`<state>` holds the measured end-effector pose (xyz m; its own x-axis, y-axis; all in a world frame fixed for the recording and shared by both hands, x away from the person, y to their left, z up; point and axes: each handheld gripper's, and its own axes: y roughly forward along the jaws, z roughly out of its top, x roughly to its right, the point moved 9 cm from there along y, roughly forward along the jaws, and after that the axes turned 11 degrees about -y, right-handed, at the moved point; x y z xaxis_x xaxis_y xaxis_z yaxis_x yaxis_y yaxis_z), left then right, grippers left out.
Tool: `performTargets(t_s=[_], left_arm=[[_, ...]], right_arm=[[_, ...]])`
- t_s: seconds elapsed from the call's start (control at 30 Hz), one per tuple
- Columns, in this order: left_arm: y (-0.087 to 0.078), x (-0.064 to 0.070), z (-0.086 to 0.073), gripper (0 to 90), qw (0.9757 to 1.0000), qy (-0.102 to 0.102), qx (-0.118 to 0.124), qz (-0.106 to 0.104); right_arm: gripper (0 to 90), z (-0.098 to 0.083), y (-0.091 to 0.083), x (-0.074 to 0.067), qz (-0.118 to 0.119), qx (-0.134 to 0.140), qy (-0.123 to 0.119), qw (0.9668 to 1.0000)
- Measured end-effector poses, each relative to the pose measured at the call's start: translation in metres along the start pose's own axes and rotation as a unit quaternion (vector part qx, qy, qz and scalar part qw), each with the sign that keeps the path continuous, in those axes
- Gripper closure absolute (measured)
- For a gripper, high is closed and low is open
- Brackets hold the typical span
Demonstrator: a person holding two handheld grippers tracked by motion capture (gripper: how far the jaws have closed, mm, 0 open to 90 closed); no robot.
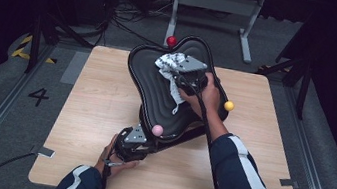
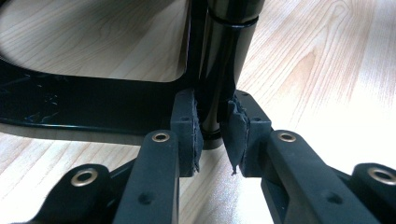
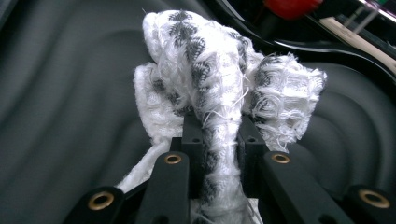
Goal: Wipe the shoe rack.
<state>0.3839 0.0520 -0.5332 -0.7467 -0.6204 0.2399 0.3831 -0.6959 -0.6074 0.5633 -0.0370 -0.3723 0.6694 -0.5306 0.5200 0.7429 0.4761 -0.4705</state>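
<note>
A black ribbed seat (image 1: 158, 80) lies tilted on the wooden table (image 1: 104, 105), its ridged surface (image 3: 60, 93) facing up. My right gripper (image 1: 179, 78) is shut on a white cloth with a grey pattern (image 1: 169, 67), bunched against the seat's upper part; the cloth (image 3: 215, 93) is squeezed between the pads (image 3: 194, 140). My left gripper (image 1: 136, 145) is at the seat's near end, shut on a black post (image 2: 224, 70) of the seat's frame, with the pads (image 2: 187, 126) pressing on both sides of it.
Three small balls sit around the seat: a red ball (image 1: 171, 40) at the far end, a yellow ball (image 1: 228, 105) to the right, a pink ball (image 1: 157, 129) near my left gripper. A grey metal stand (image 1: 214, 10) rises beyond the table. The table's near edge lies close to my left hand.
</note>
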Motion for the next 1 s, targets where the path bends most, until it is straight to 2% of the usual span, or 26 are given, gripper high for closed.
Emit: performTargets(t_s=[0.13, 0.3, 0.4, 0.5, 0.63, 0.7, 0.73, 0.9, 0.97, 1.0], left_arm=[[0.0, 0.0, 0.0, 73.5, 1.0, 0.0, 0.001, -0.001], [0.0, 0.0, 0.0, 73.5, 1.0, -0.001, 0.001, 0.0], [0.0, 0.0, 0.0, 73.5, 1.0, -0.001, 0.0, 0.0], [0.0, 0.0, 0.0, 73.5, 1.0, -0.001, 0.0, 0.0], [0.0, 0.0, 0.0, 73.5, 1.0, 0.0, 0.001, -0.001], [0.0, 0.0, 0.0, 73.5, 1.0, 0.001, 0.001, -0.001], [0.0, 0.0, 0.0, 73.4, 1.0, -0.003, 0.0, -0.002], [0.0, 0.0, 0.0, 73.4, 1.0, 0.0, 0.001, -0.003], [0.0, 0.0, 0.0, 73.4, 1.0, 0.0, 0.001, -0.003], [0.0, -0.001, 0.001, 73.4, 1.0, 0.001, 0.001, -0.003]], right_arm=[[78.2, -0.008, 0.001, 0.014, -0.006, -0.007, 0.018, 0.9998], [78.1, -0.021, 0.002, 0.036, -0.028, -0.026, 0.033, 0.9987], [78.3, -0.027, 0.001, 0.042, -0.029, -0.03, 0.04, 0.9983], [78.4, -0.036, 0.0, 0.053, -0.047, -0.044, 0.036, 0.9973], [78.4, -0.049, -0.002, 0.065, -0.055, -0.051, 0.06, 0.9953], [78.4, -0.053, -0.002, 0.069, -0.056, -0.055, 0.061, 0.995], [78.4, -0.055, -0.003, 0.071, -0.053, -0.05, 0.071, 0.9948], [78.7, -0.053, -0.003, 0.068, -0.053, -0.045, 0.068, 0.9953], [78.8, -0.049, -0.004, 0.062, -0.045, -0.038, 0.069, 0.9958], [78.9, -0.043, -0.004, 0.053, -0.035, -0.032, 0.06, 0.9971]])
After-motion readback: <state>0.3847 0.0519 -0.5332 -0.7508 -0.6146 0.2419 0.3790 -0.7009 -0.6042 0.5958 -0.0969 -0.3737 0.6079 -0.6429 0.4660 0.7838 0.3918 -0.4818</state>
